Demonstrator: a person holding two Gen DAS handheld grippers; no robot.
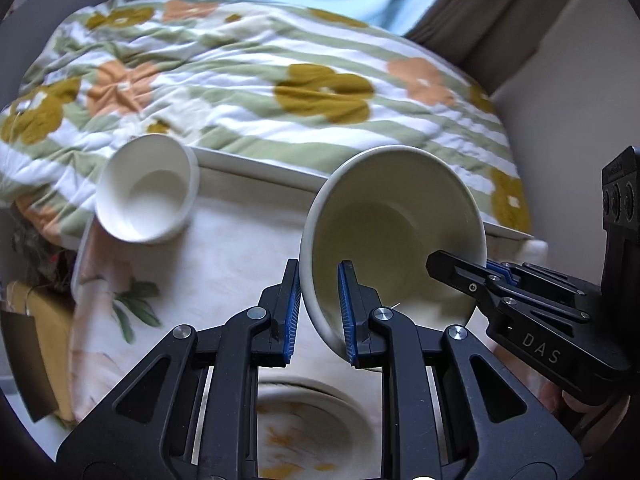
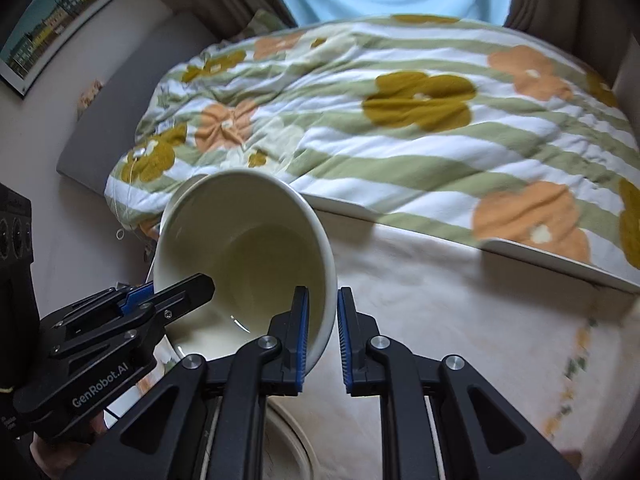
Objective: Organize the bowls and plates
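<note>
Left wrist view: the left gripper (image 1: 319,308) has its blue-padded fingers closed on the near-left rim of a large cream bowl (image 1: 394,232), one finger outside the wall and one inside. The bowl is tilted, its mouth facing the camera, held above the table (image 1: 240,264), which is covered with a pale floral cloth. The right gripper (image 1: 486,274) reaches in from the right edge and pinches the opposite side of the same rim. A smaller white bowl (image 1: 146,192) sits tipped at the table's far left corner, well apart from the large one. A plate (image 1: 316,424) with orange markings lies at the near edge, partly hidden behind the gripper. Beyond the far edge lies a quilt (image 1: 280,88) with green stripes and flowers.

Right wrist view: the right gripper (image 2: 323,328) is clamped on the bowl's (image 2: 244,248) right rim, the wall caught between its pads. The left gripper (image 2: 160,292) comes from the left and grips the other side. The bowl hangs tilted over the table's (image 2: 460,300) left part, above a plate (image 2: 292,436) whose rim shows at the near edge. A framed picture (image 2: 52,16) hangs on the wall at upper left.
</note>
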